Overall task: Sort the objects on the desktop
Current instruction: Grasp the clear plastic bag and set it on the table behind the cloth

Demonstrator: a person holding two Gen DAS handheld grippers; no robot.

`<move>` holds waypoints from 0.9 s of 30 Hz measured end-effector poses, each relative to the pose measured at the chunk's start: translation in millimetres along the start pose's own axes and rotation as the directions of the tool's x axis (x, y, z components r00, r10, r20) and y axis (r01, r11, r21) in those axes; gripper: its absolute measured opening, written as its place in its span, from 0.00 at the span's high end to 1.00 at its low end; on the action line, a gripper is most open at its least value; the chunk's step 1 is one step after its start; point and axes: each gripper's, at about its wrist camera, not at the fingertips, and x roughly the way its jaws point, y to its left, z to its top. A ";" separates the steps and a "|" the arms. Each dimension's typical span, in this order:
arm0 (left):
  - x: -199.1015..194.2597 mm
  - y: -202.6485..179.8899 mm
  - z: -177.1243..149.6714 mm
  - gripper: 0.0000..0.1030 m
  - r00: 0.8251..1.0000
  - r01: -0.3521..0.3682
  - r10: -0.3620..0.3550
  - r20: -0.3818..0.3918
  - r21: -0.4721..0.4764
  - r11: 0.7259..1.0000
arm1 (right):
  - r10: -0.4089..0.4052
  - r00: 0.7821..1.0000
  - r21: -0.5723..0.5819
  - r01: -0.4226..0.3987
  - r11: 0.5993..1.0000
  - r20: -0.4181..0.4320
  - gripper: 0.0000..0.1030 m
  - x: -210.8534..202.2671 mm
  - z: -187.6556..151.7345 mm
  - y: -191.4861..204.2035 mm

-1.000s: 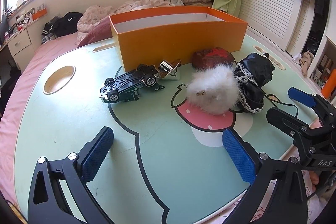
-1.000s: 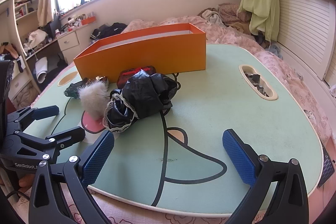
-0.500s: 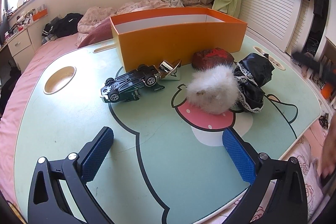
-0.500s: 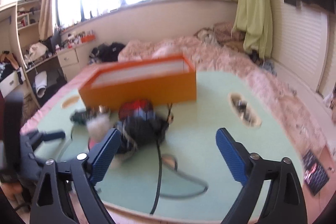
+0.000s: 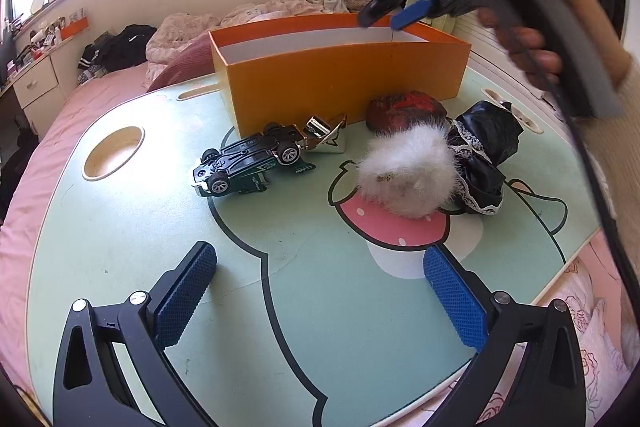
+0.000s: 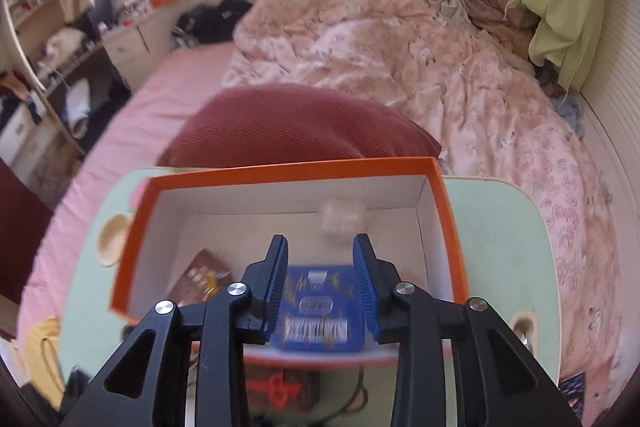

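Blur smears right tongs (image 6: 320, 281), jaws closing empty above orange box (image 6: 448, 227).

An open orange box (image 5: 340, 83) with white inner walls is set at the far side of the desk; a blue card (image 6: 316, 311), a brown packet (image 6: 200, 277) and a pale blurred item (image 6: 342, 219) are seen inside. In front of it an overturned black toy car (image 5: 248, 159), a shiny gold piece (image 5: 326, 133), a dark red pouch (image 5: 404, 107), a white fluffy ball (image 5: 408, 175) and a black lace-trimmed cloth (image 5: 484, 151) are laid close together
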 end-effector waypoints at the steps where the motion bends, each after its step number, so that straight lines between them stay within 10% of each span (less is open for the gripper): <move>1: 0.3 -0.1 0.3 0.00 1.000 0.000 0.000 0.000 0.000 1.000 | -0.043 0.998 0.001 0.043 0.999 -0.035 0.56 14.2 5.1 0.5; 8: 1.1 0.9 0.6 0.00 1.000 0.004 -0.004 0.004 0.000 1.000 | -0.054 0.976 0.092 0.075 0.993 -0.212 0.56 78.2 24.3 -13.1; 10: 1.7 1.6 1.2 0.00 1.000 0.004 -0.004 0.005 0.001 1.000 | -0.045 0.968 0.099 0.071 0.993 -0.248 0.71 91.0 26.1 -12.0; 22: 4.9 5.2 3.3 0.00 1.000 0.003 -0.003 0.009 -0.003 1.000 | 0.053 0.993 -0.013 -0.052 0.999 0.108 0.69 -59.2 -26.8 -14.1; 27: 4.9 5.8 3.2 0.00 1.000 0.003 -0.003 0.009 -0.003 1.000 | 0.043 0.999 -0.036 -0.044 0.998 -0.008 0.69 -52.2 -83.8 -21.8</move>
